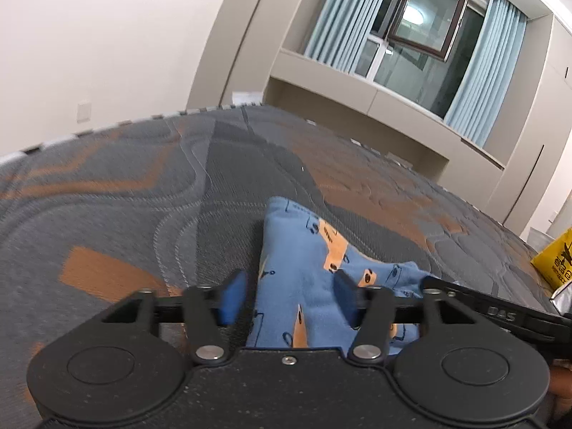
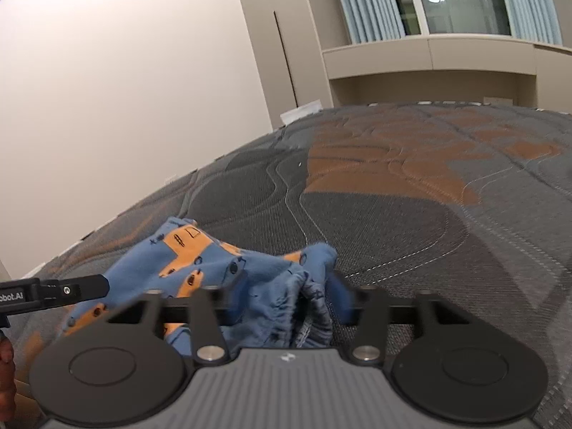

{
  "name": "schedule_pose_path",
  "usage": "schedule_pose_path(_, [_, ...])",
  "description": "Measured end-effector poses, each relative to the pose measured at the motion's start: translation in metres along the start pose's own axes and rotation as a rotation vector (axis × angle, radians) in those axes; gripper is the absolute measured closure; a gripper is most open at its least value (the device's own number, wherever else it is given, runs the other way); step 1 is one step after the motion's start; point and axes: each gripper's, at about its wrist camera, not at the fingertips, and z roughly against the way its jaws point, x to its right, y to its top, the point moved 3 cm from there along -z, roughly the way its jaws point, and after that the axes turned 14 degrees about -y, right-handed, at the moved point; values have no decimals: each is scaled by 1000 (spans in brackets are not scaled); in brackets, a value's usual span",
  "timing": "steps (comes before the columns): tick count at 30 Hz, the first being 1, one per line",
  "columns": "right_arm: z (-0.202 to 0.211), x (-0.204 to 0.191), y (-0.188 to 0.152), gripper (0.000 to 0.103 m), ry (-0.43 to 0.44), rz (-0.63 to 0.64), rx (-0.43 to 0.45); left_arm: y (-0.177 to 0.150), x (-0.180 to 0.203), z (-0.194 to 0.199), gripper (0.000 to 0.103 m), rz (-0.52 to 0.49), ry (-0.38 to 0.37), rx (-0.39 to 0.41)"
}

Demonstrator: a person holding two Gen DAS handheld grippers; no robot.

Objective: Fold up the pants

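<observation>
On a bed with a quilted grey mattress patterned in orange patches (image 1: 150,193), a small pair of soft blue knit pants printed with orange and black cars (image 1: 314,250) lies bunched rather than flat, close to the near edge; starting at the left, the left hand-held gripper (image 1: 291,295) hangs just over the left part of the garment, its blue-padded fingers (image 1: 234,296) spread apart with cloth showing between them but nothing visibly pinched; from its camera the pants rise in a rumpled ridge toward the middle of the bed, and the black tip of the other tool reaches in at the right edge of the cloth; moving right, the right hand-held gripper (image 2: 286,298) sits at the gathered elastic waistband (image 2: 304,307), where the opening of the pants gapes; its jaws also stand apart, straddling the puckered band, though motion blur makes it hard to tell whether a pad touches the fabric; further right the mattress is bare; beyond it stand a beige wall, a built-in ledge and a window with pale blue curtains (image 1: 332,18); judging by the heap, the folding proper has not begun; the step in hand appears to be taking hold of the garment; the next move likely calls for both tools to close on opposite edges, then lift and draw the cloth taut so it can be laid flat.
</observation>
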Motion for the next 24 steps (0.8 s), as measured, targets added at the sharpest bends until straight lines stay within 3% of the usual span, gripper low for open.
schedule_pose_path(2, [17, -1, 0, 10, -8, -5, 30, -1, 5, 15, 23, -13, 18, 31])
schedule_pose_path(4, [38, -2, -2, 0, -29, -7, 66, -3, 9, 32, 12, -19, 36, 66])
schedule_pose_path(10, [96, -9, -16, 0, -94, 13, 116, -17, 28, 84, 1, -100, 79, 93])
schedule_pose_path(24, [215, -39, -90, 0, -107, 56, 191, -90, 55, 176, 1, -209, 101, 70])
